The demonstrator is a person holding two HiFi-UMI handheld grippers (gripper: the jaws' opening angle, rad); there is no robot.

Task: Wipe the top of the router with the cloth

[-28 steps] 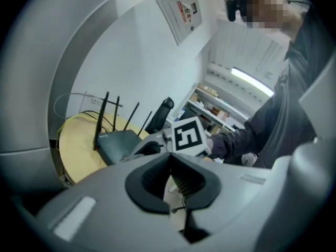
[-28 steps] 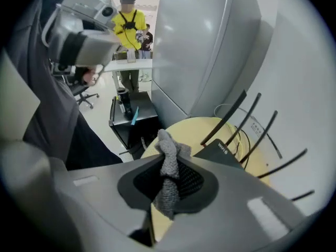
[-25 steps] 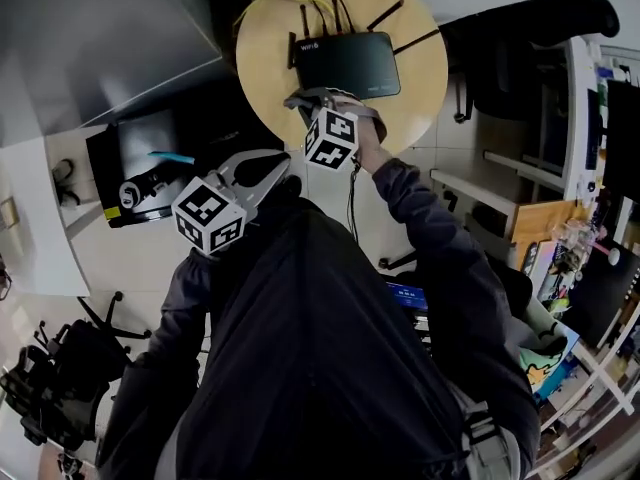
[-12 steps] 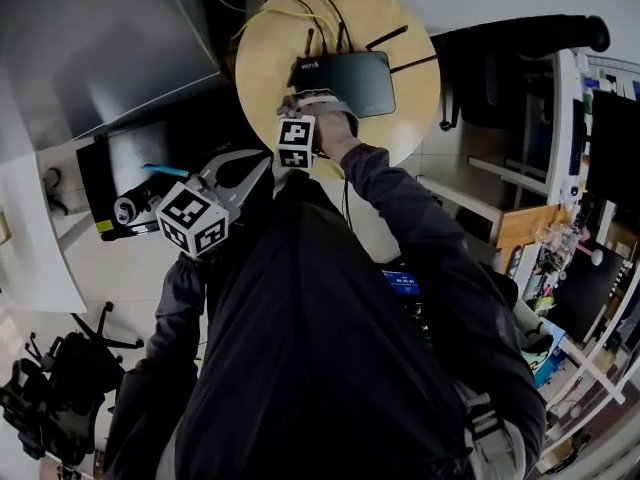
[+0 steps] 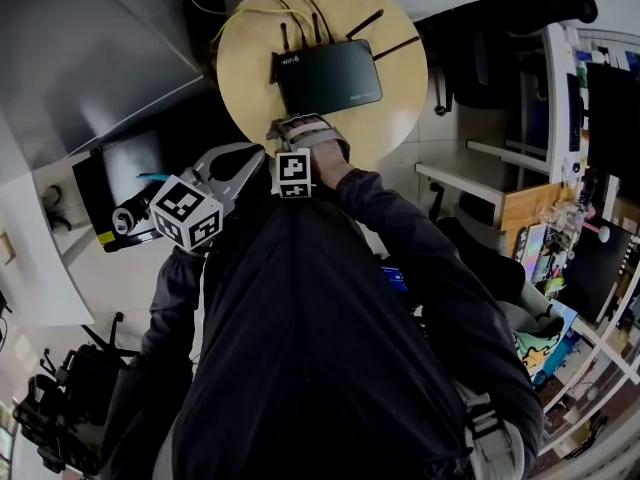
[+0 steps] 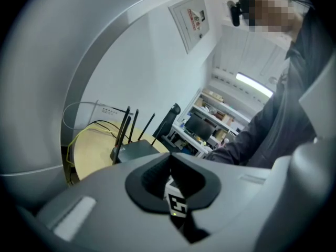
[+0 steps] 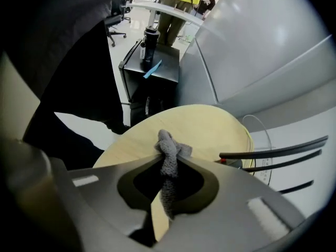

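A black router [image 5: 328, 73] with several antennas lies on a round wooden table [image 5: 400, 108]; it also shows in the left gripper view [image 6: 139, 150]. My right gripper [image 5: 300, 125] hovers over the table's near edge, just in front of the router, shut on a grey cloth [image 7: 169, 154] that sticks up between its jaws. In the right gripper view [image 7: 169, 156] the antennas [image 7: 273, 152] reach in from the right over the tabletop [image 7: 205, 130]. My left gripper [image 5: 262, 160] hangs off the table's left side, shut with nothing in it, and in its own view [image 6: 169, 160] it faces the table [image 6: 89, 143].
A yellow cable [image 5: 232, 20] and black leads trail off the table's far side. A black cabinet [image 5: 110, 168] with a flask on it stands left of the table. A dark office chair [image 5: 500, 23] and shelving [image 5: 570, 168] are at the right. A grey curved wall [image 5: 90, 38] runs at the left.
My right gripper, with the cloth in it, has shifted left along the router's near edge and drawn back slightly. The left gripper has stayed beside the table.
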